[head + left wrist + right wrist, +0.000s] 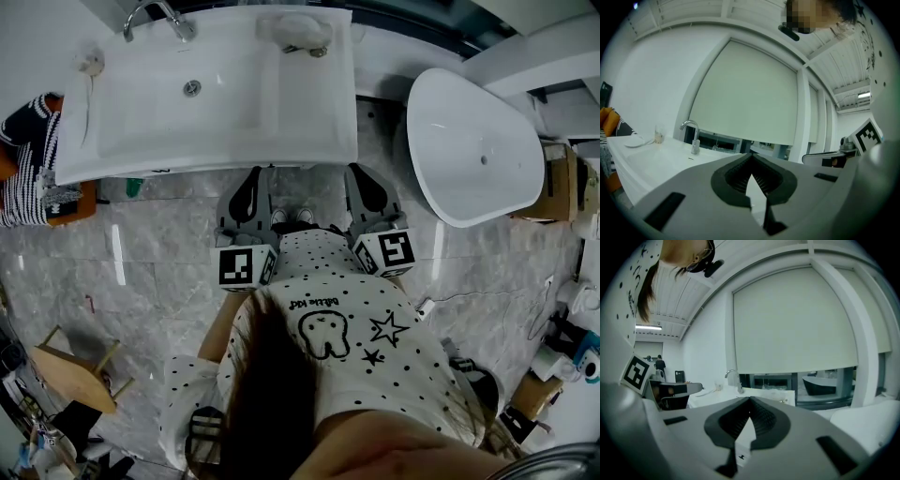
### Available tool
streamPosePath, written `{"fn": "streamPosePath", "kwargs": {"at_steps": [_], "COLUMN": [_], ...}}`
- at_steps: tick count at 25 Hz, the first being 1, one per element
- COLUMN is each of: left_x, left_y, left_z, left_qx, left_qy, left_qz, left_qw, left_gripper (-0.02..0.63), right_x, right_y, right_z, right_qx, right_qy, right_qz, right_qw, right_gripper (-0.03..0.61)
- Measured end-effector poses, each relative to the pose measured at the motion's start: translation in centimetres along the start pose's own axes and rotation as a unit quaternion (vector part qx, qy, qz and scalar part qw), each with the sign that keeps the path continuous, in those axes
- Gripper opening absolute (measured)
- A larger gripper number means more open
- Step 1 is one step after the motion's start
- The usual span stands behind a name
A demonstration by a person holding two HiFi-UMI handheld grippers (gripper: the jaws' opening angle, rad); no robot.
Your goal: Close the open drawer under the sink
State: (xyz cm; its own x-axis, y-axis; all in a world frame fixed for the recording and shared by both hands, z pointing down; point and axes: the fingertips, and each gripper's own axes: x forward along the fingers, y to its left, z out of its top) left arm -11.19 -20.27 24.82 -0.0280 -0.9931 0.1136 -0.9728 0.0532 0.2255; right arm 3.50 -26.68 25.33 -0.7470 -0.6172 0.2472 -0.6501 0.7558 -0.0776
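Person's dotted shirt (347, 319), left tongs (255, 178) and right tongs (360, 176) side by side, both shut tight, holding nothing, tips by the white sink's (309, 131) front edge.

a bathroom: a long white sink (216, 103) with a chrome faucet (155, 14) at 11 o'clock, a freestanding bathtub (473, 145) at 2 o'clock, grey marble-tiled floor (159, 244)
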Motion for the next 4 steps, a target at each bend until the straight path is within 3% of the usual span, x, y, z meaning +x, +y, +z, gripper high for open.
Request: {"fn": "streamPosePath", "kwargs": {"at_steps": [4], "left_x": [-0.32], "left_y": [-0.11], "left_z": [-0.06], "left_qx": [0.003], "left_qy": [0.0], "left_qz": [0.001], "left_qw": [1.0], "left_gripper": [0.006], "right_x": [-0.36], "right_y": [0.04], "right_z": [-0.07], "right_qx": [-0.002], "right_qy": [0.0], "right_qz": [0.0], "right_qw": [1.0], "right_gripper": [0.012]}}
